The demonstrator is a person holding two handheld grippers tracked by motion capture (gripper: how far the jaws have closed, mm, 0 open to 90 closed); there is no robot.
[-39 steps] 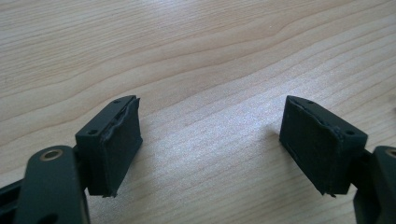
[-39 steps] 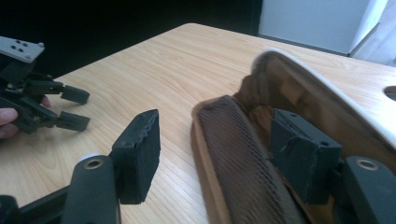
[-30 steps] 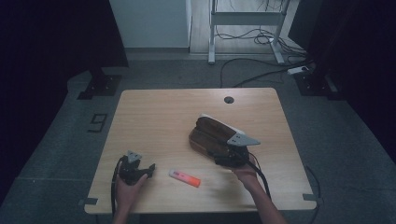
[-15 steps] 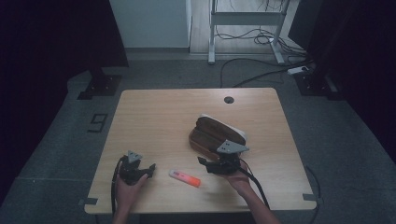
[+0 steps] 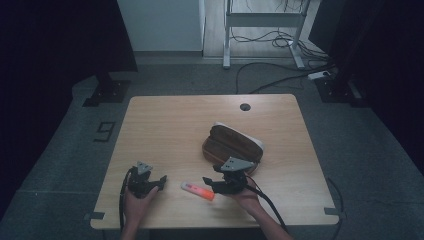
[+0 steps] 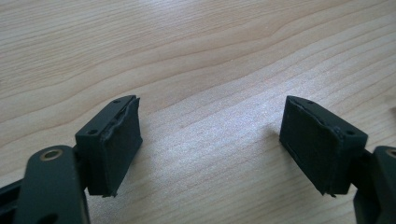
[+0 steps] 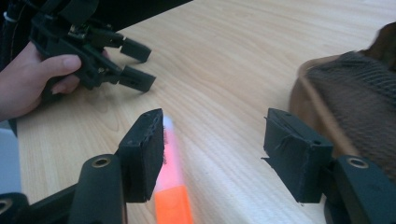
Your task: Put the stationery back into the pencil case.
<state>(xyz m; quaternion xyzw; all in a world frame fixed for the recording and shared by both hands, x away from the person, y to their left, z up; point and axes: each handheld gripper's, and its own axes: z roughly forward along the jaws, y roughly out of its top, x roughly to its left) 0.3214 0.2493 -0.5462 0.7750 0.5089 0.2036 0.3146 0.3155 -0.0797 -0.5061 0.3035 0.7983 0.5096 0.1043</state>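
We see, as the largest element, a pale wooden table (image 5: 165,125) with a small dark round hole (image 5: 244,107) near its far edge; on its right half lies a brown pouch (image 5: 235,142), elongated, with a lighter rim at its far end, and in the right gripper view the same pouch (image 7: 359,93) shows a dark mesh face within a tan border. Next in size, we note the right gripper (image 5: 209,183), held in the person's right hand (image 5: 248,196) at the near edge, a grey three-cornered plate on top of it and a black cable trailing toward the near right corner; its jaws stand moderately apart, have just been closing a little, and grip nothing. The left gripper (image 5: 161,182) rests in the left hand (image 5: 131,200) near the table's near left corner, well apart from the pouch; in its own view its two black pads (image 6: 119,144) stand wide over bare wood. Smallest, the marker (image 5: 198,190), white at one end and orange at the other, lies flat on the table between the two grippers, just before the right one; in the right gripper view we find the marker (image 7: 172,196) just beside the left-hand pad (image 7: 144,149), whether touching it we cannot tell, with clear wood between it and the other pad
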